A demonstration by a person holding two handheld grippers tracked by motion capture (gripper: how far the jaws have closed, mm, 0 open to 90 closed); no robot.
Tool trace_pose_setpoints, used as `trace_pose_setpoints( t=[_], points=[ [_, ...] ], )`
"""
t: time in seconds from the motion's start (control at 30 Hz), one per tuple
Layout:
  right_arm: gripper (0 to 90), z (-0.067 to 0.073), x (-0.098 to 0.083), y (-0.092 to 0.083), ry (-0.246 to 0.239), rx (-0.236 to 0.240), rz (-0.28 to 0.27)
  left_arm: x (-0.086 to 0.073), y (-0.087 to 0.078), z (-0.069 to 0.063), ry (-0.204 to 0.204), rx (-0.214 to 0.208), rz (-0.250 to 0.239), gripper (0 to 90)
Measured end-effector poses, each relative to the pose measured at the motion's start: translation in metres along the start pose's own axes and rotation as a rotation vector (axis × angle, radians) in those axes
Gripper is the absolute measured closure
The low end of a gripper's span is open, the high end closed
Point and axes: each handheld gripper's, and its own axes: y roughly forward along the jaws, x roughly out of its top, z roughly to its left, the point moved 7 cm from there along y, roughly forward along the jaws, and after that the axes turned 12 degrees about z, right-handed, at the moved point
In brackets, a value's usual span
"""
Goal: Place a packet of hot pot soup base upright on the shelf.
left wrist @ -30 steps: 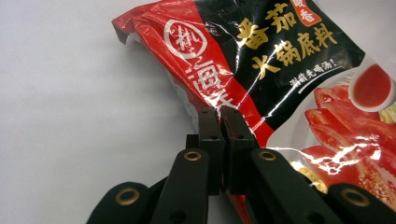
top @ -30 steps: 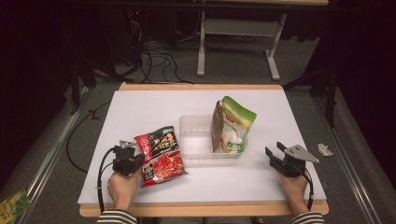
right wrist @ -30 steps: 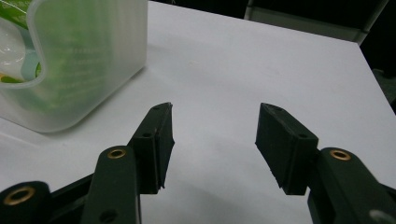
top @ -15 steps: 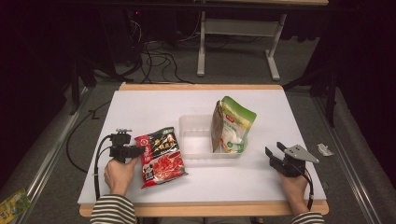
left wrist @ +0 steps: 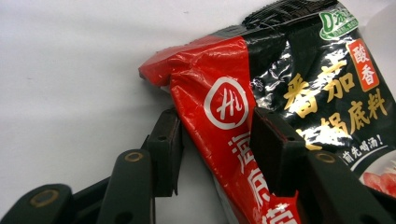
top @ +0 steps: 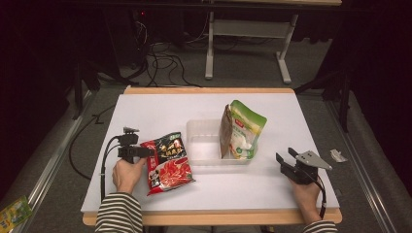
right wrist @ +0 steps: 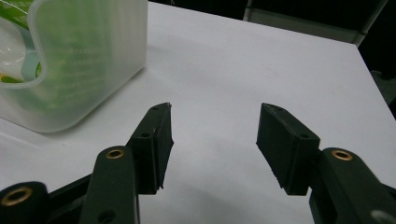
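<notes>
A red and black soup-base packet (top: 167, 162) lies flat on the white table, left of a clear plastic tub (top: 204, 145). A green pouch (top: 243, 130) stands upright in the tub's right end. My left gripper (top: 148, 151) points right at the packet's upper left edge. Its jaws have just been opening, and the crumpled red edge of the packet (left wrist: 280, 84) lies loosely between them (left wrist: 215, 126). My right gripper (top: 286, 159) rests open near the table's front right, nothing between its jaws (right wrist: 215, 121), with the tub (right wrist: 93, 60) to its left.
A small paper scrap (top: 337, 155) lies at the table's right edge. A green packet (top: 14, 213) is on the floor at the lower left. Bare white tabletop (top: 160, 109) stretches behind the tub; cables and another table's legs stand beyond.
The left hand has moved away from the person along the packet's left side, and its jaws have gone from shut to apart. The packet, tub, pouch and right gripper stayed put.
</notes>
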Motion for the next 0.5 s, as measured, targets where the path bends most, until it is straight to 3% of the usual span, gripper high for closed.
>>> trace_pose_setpoints(
  t=[0.27, 0.5],
  points=[
    [45.7, 0.0006, 0.0001, 0.0002, -0.010, -0.002, -0.002, 0.0000, 0.0034, -0.0008, 0.013, -0.019, 0.007, 59.6],
    [45.7, 0.0009, -0.0002, 0.0001, -0.007, -0.005, 0.002, -0.0004, 0.0042, 0.0015, -0.011, -0.033, -0.027, 70.9]
  ],
)
